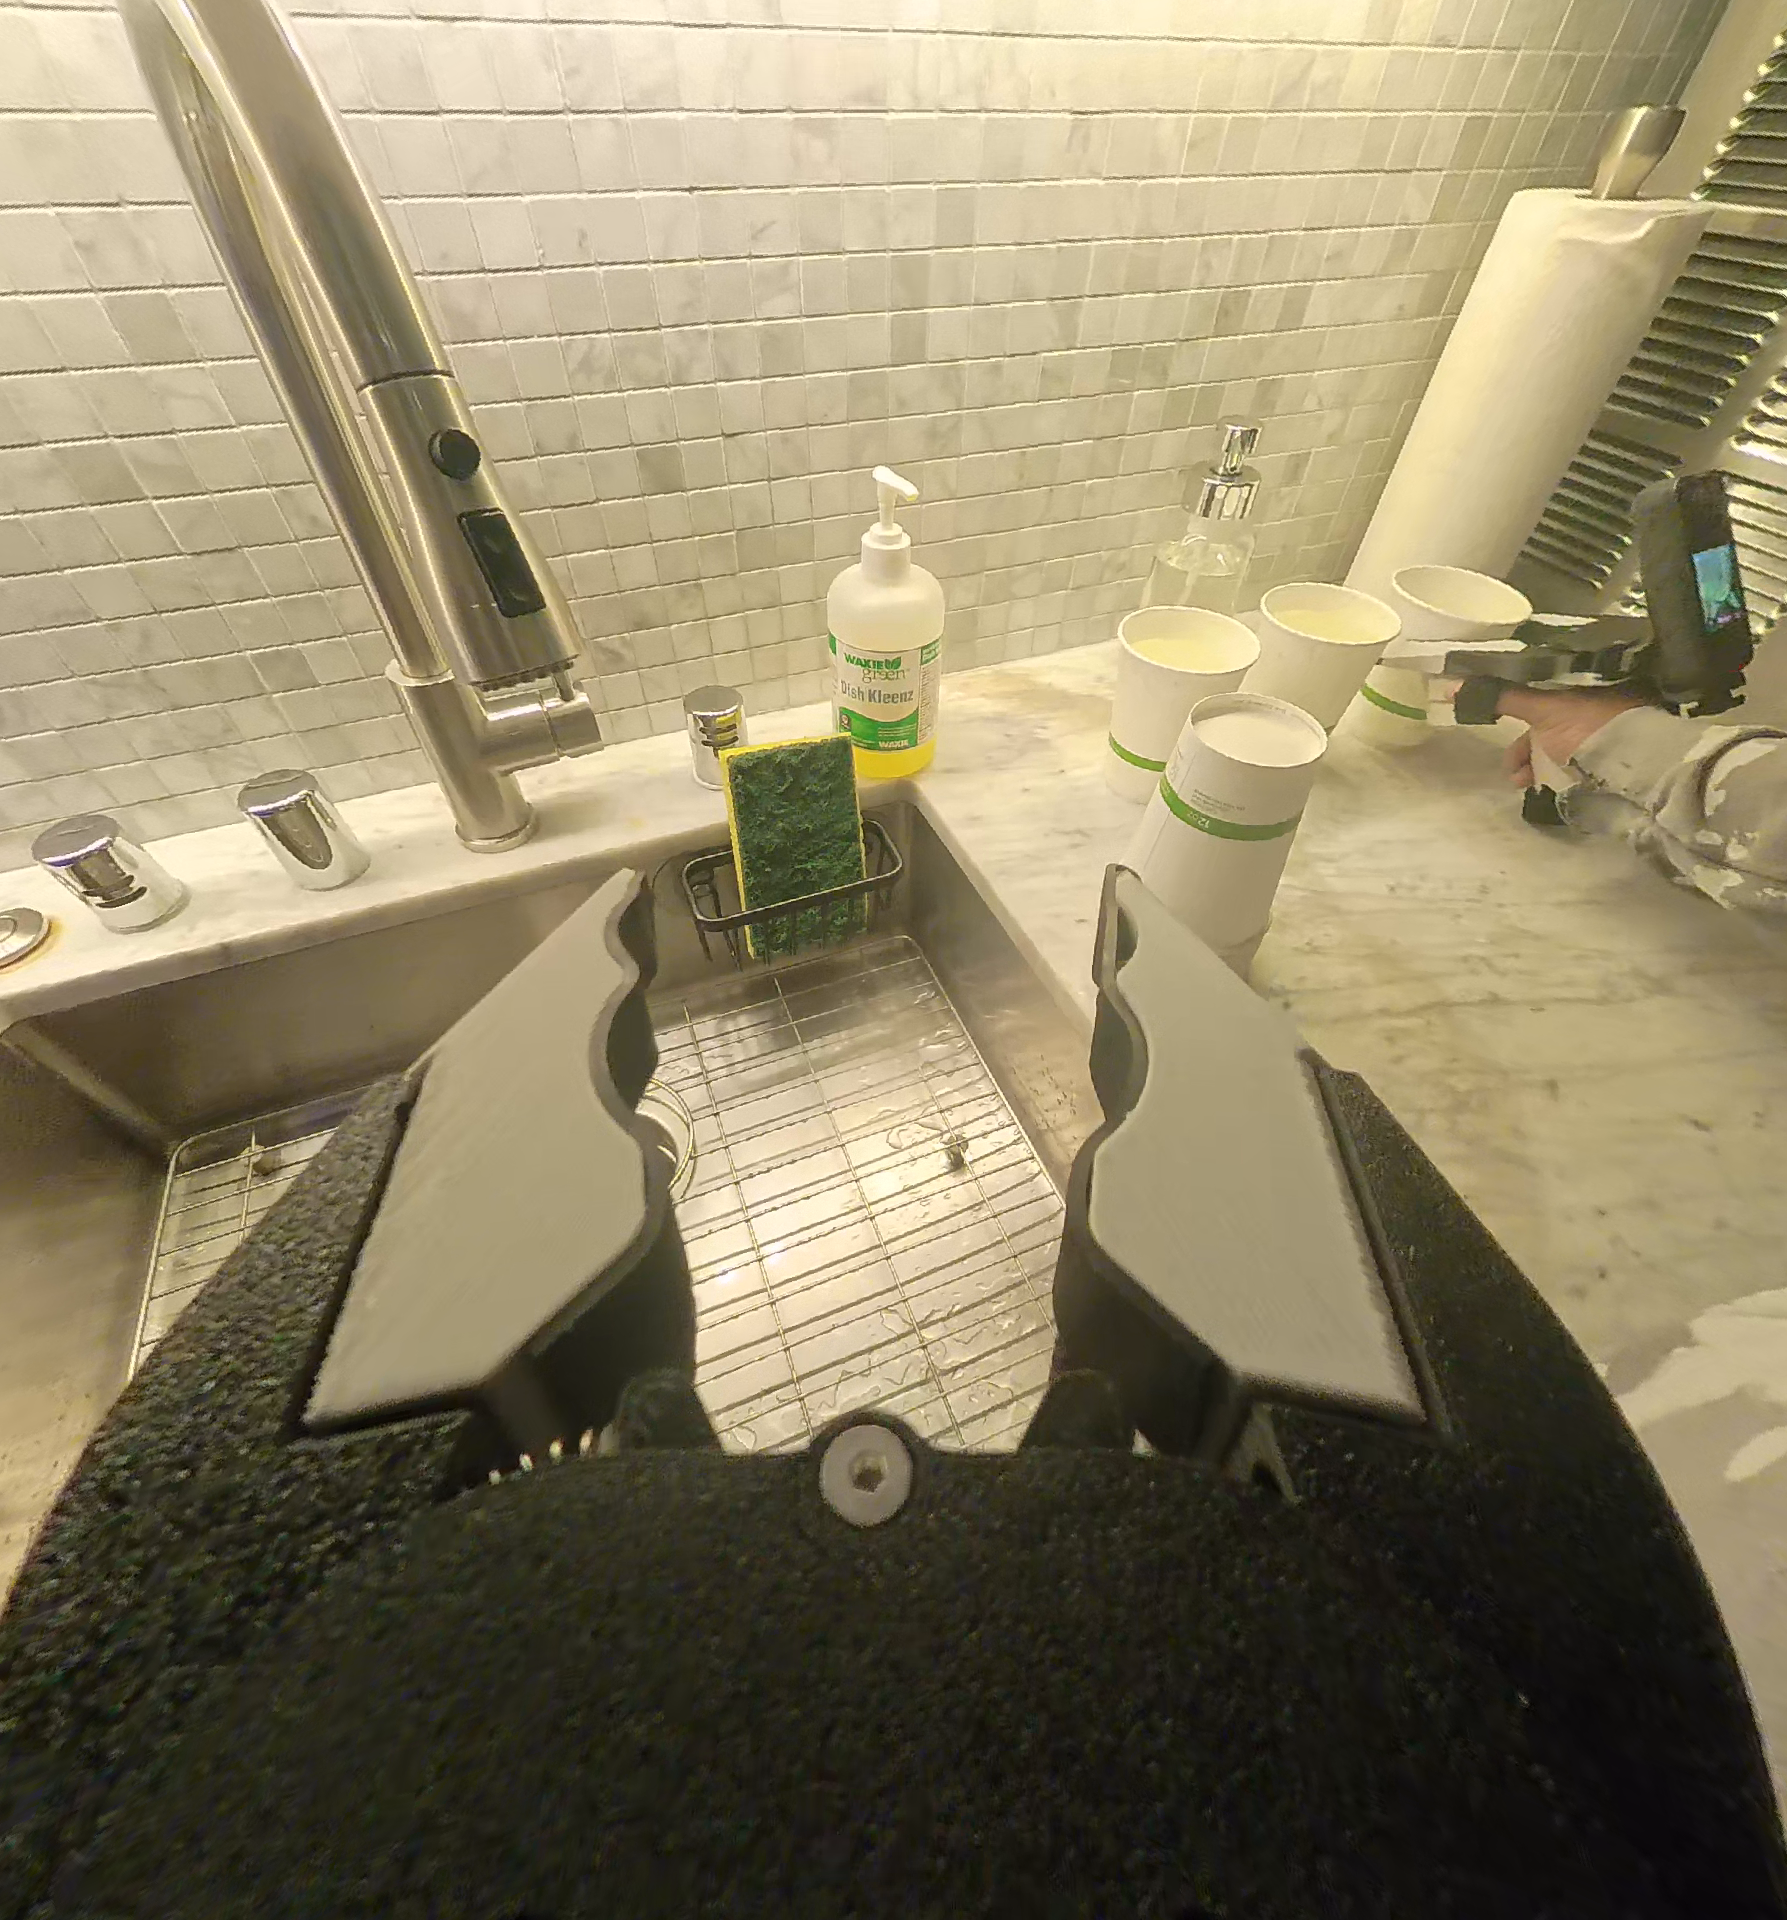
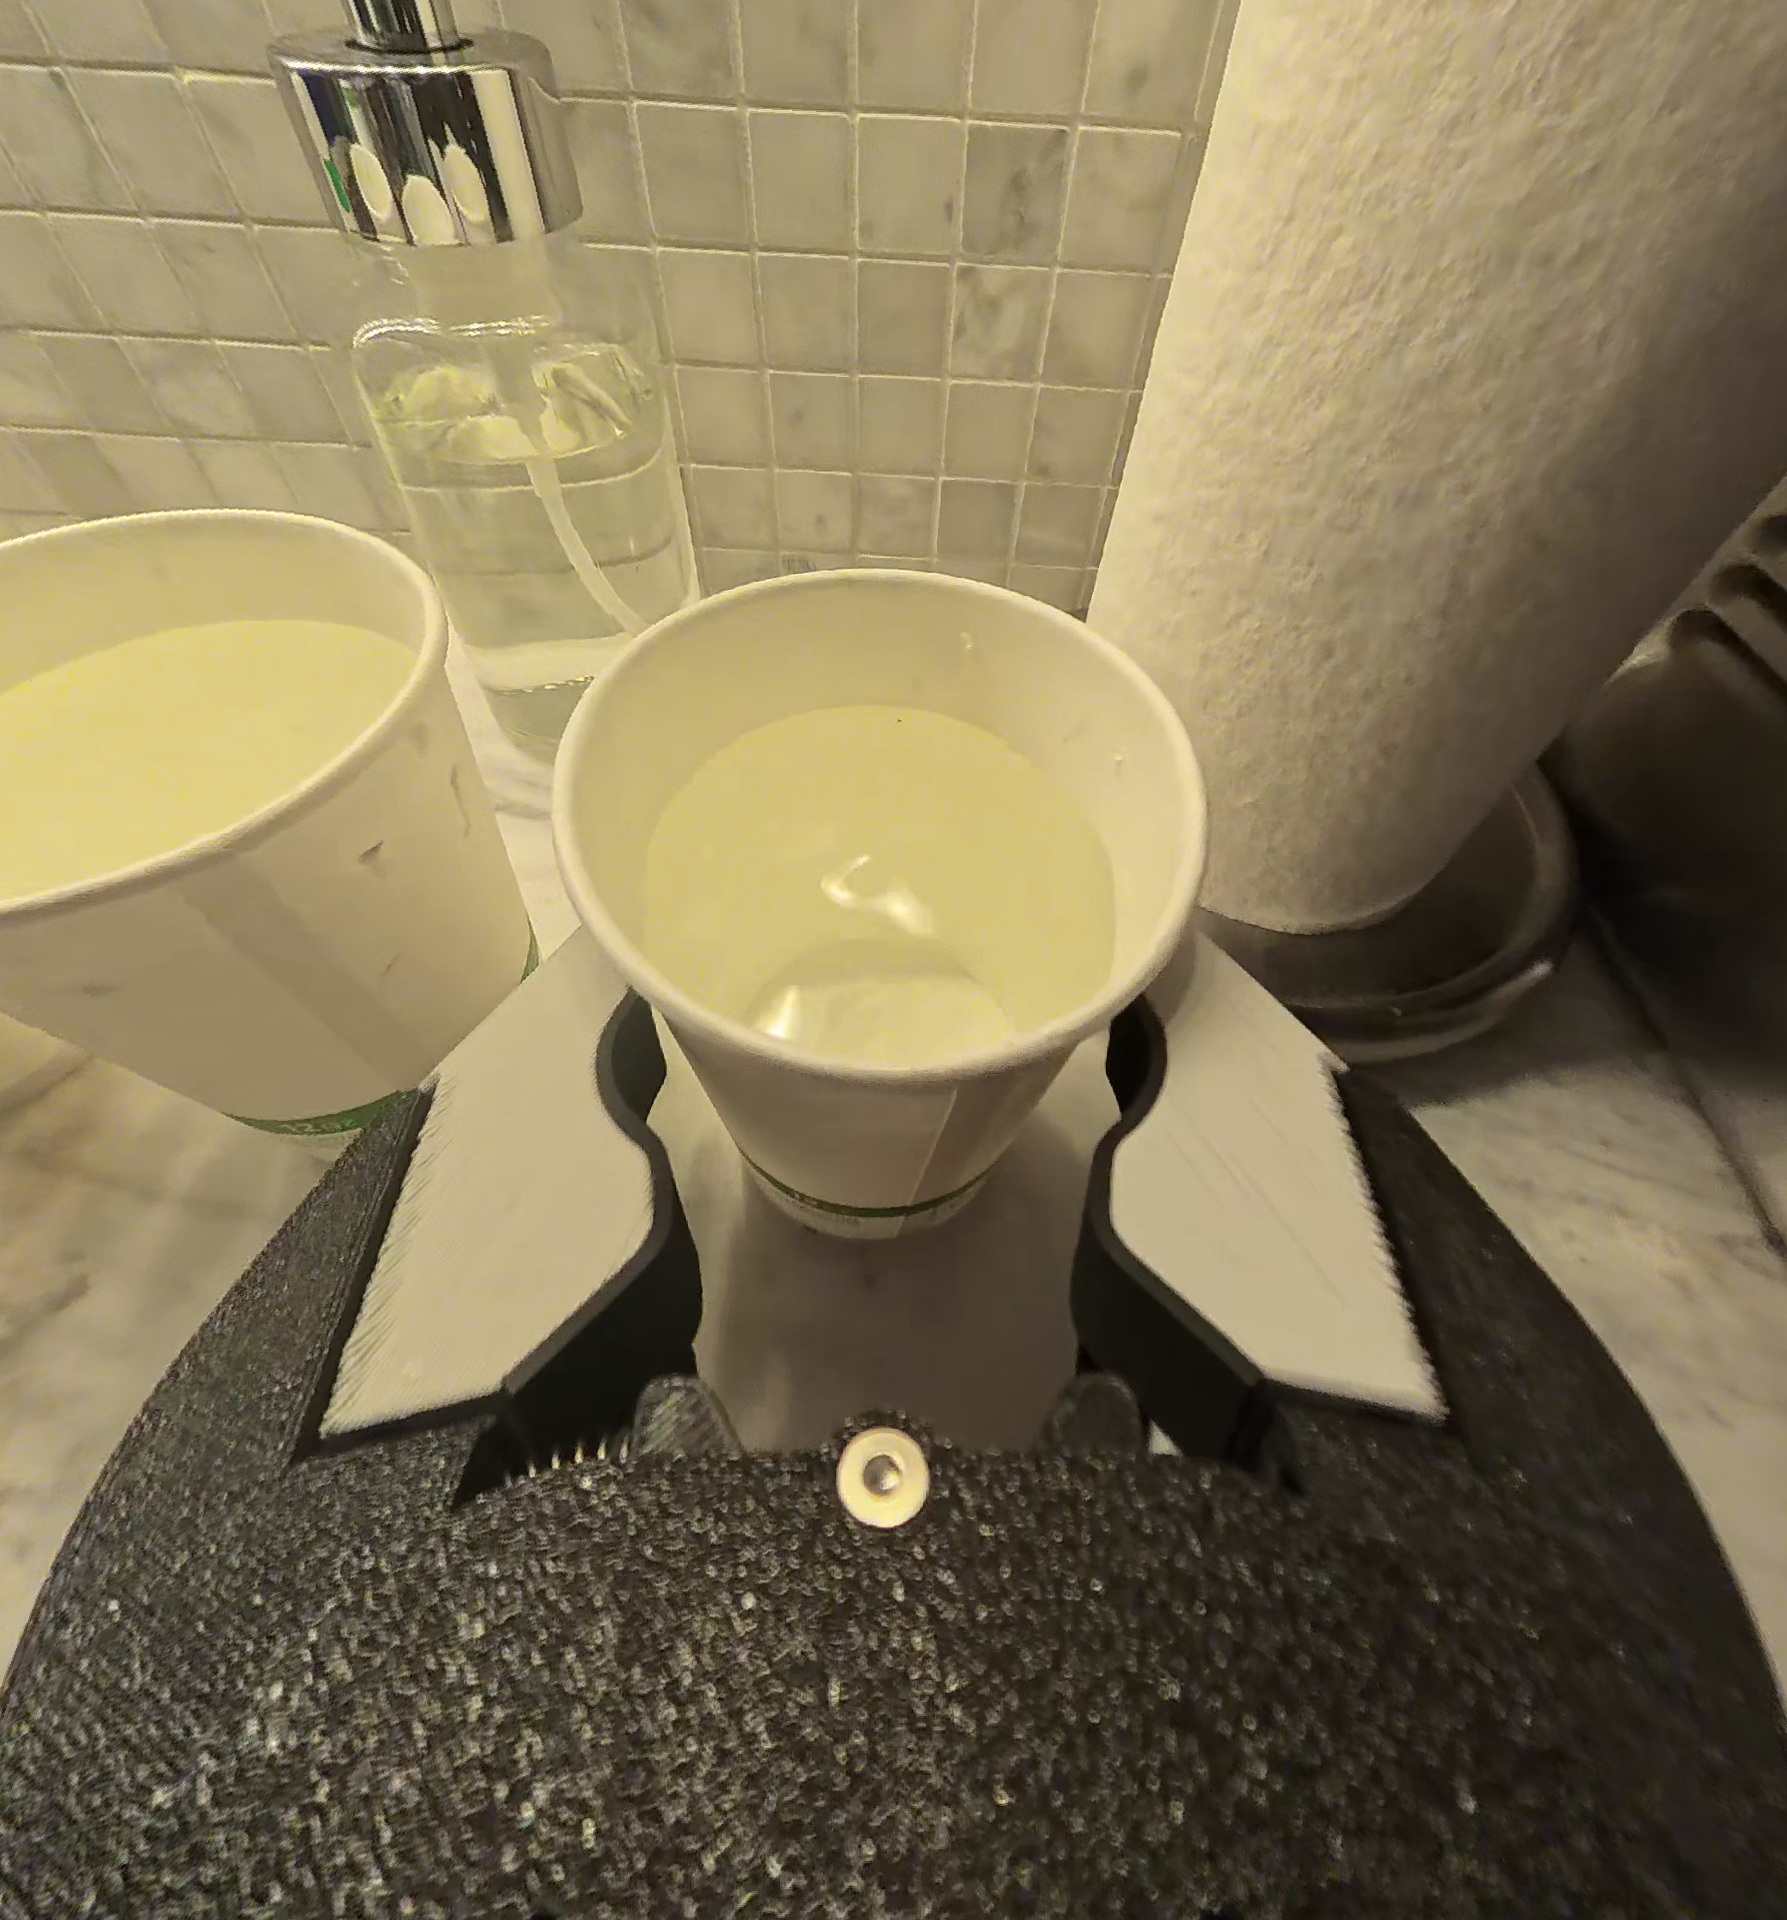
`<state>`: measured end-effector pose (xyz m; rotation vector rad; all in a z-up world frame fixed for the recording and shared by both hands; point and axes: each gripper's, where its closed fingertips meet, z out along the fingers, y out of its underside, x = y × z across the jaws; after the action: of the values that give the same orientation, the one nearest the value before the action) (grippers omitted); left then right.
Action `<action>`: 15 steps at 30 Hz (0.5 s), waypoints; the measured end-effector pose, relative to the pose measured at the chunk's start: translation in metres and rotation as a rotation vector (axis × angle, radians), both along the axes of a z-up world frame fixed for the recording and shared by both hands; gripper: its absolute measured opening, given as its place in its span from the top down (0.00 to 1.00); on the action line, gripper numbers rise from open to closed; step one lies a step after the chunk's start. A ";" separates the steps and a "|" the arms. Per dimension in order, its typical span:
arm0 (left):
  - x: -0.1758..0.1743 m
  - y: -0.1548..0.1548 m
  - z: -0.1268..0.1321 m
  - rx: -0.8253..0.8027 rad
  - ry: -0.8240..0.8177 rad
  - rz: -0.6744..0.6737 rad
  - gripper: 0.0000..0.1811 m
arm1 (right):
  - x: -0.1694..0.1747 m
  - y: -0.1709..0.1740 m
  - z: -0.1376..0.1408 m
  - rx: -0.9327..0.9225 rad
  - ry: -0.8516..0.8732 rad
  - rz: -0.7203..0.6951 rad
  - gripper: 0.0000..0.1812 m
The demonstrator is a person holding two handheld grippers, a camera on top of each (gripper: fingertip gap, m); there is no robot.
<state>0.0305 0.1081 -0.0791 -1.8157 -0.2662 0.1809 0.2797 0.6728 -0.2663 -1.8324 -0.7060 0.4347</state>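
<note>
My left gripper (image 1: 868, 883) is open and empty, hovering over the steel sink (image 1: 993, 935), which has a wire grid (image 1: 847, 1195) on its bottom. A green-and-yellow sponge (image 1: 793, 831) stands in a black caddy just beyond the fingertips. An upside-down white paper cup (image 1: 1237, 790) stands on the counter by the right finger. My right gripper (image 2: 894, 966) is open, its fingers on either side of an upright white paper cup (image 2: 868, 1101) that holds clear liquid and stands on the counter. It also shows far right in the left wrist view (image 1: 1429, 665).
A tall faucet (image 1: 349, 416) rises at the back left, next to a dish soap bottle (image 1: 884, 665). Another filled cup (image 2: 193, 790), a clear soap dispenser (image 2: 515, 499), a paper towel roll (image 2: 1440, 468) and a louvered shutter (image 2: 1751, 644) crowd the right gripper. Across from one pair of fingers to the other is roughly 65 centimetres.
</note>
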 end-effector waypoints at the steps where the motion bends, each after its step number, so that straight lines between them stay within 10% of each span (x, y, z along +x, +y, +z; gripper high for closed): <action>1: 0.000 0.000 0.001 0.003 -0.001 0.000 0.53 | 0.000 0.000 0.000 -0.002 0.000 -0.002 0.52; 15: -0.003 -0.007 -0.007 0.028 -0.048 -0.057 0.54 | 0.042 -0.088 0.008 0.011 -0.015 0.015 0.51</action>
<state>0.0272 0.1009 -0.0861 -1.7995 -0.2491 0.0938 0.3212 0.5847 -0.2583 -1.8232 -0.7313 0.4265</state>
